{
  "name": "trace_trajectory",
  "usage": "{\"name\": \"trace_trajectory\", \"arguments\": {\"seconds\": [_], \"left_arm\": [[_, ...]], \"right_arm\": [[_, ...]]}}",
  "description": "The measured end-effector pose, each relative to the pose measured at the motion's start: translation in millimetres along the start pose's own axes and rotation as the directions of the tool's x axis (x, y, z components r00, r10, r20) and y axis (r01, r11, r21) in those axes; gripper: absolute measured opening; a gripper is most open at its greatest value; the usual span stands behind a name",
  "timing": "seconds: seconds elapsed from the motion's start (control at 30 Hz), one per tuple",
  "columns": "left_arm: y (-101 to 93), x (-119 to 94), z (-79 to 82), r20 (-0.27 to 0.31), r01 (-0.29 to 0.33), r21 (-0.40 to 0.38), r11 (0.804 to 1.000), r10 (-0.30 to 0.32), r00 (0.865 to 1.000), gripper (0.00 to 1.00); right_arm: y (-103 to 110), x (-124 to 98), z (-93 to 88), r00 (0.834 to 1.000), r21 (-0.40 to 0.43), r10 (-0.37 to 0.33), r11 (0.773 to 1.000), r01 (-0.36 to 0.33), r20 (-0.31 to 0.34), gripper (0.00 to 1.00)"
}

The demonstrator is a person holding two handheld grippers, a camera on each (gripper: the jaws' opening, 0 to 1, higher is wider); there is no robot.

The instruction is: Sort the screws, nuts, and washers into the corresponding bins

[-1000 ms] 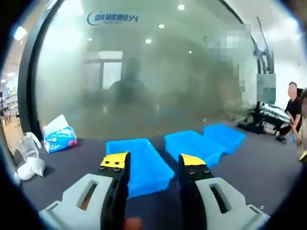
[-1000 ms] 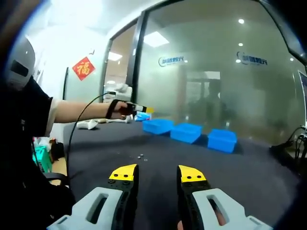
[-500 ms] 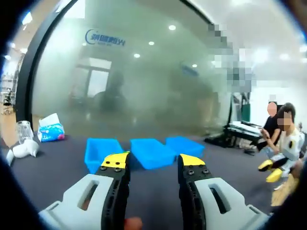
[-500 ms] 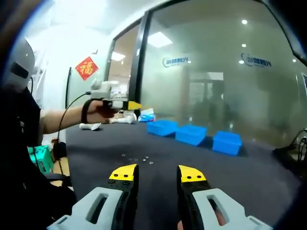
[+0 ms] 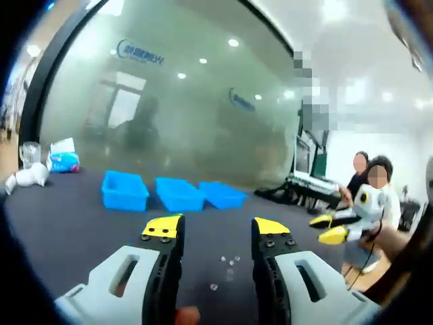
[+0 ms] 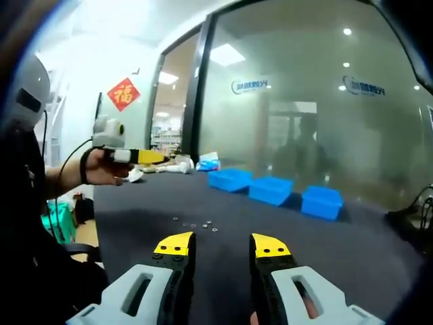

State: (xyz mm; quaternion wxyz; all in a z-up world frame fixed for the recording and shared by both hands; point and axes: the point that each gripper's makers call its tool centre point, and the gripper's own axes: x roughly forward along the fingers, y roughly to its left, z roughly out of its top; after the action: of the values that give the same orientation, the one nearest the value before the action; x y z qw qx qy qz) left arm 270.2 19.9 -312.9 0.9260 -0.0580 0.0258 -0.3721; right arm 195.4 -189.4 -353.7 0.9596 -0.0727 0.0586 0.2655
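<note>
Small metal fasteners (image 6: 194,225): a loose scatter of shiny specks on the dark, matte tabletop (image 6: 352,250), between the right tongs and the bins. Too small to sort into screws, nuts or washers. In the left gripper view the same scatter (image 5: 229,265) shows between that view's own jaws, blurred.

Three blue plastic bins (image 6: 270,190): rectangular, open-topped, set side by side in a row near the tabletop's far edge, before a frosted glass wall (image 6: 304,101). Contents hidden by their walls. Same row in the left gripper view (image 5: 169,192).

Right tongs (image 6: 221,244): yellow-tipped black jaws parted, nothing between them, above bare tabletop.

Left tongs (image 5: 216,229): jaws parted, empty. From the right gripper view it (image 6: 152,157) is held in the air at the tabletop's left side, jaw gap not readable there.

Far left corner: tissue pack (image 5: 62,157), clear glass (image 5: 29,153), white crumpled object (image 5: 27,178), hard to identify.
</note>
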Motion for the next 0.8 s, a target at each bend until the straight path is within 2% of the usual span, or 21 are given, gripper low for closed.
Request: {"name": "trace_trajectory", "arguments": {"seconds": [0.03, 0.1, 0.33, 0.43, 0.6, 0.8], "left_arm": [[-1.5, -2, -2.8, -0.008, 0.003, 0.024, 1.000, -0.003, 1.000, 0.39], [-2.6, -5, -6.8, -0.008, 0.012, 0.033, 0.999, -0.012, 1.000, 0.39], [-5.7, -11, -25.9, -0.071, 0.040, 0.053, 0.998, -0.037, 0.997, 0.39], [-16.9, -14, -39.8, -0.131, 0.115, 0.049, 0.992, -0.108, 0.985, 0.39], [-18.4, -18, -50.3, -0.168, 0.135, 0.042, 0.990, -0.126, 0.978, 0.39], [-19.8, -24, -50.4, -0.212, 0.182, 0.066, 0.981, -0.164, 0.963, 0.39]], "right_arm": [[0, 0, -0.3, 1.000, 0.000, 0.002, 1.000, -0.002, 0.000, 0.28], [1, 1, -0.8, 1.000, 0.000, 0.003, 1.000, -0.003, 0.001, 0.28], [1, -1, -3.5, 1.000, 0.003, 0.003, 1.000, -0.003, -0.001, 0.28], [1, -1, -5.6, 1.000, 0.008, 0.002, 1.000, -0.002, -0.002, 0.28], [5, -1, -8.4, 1.000, 0.004, 0.014, 1.000, -0.014, -0.007, 0.28], [5, -2, -12.0, 1.000, 0.005, 0.015, 1.000, -0.015, -0.019, 0.29]]}}
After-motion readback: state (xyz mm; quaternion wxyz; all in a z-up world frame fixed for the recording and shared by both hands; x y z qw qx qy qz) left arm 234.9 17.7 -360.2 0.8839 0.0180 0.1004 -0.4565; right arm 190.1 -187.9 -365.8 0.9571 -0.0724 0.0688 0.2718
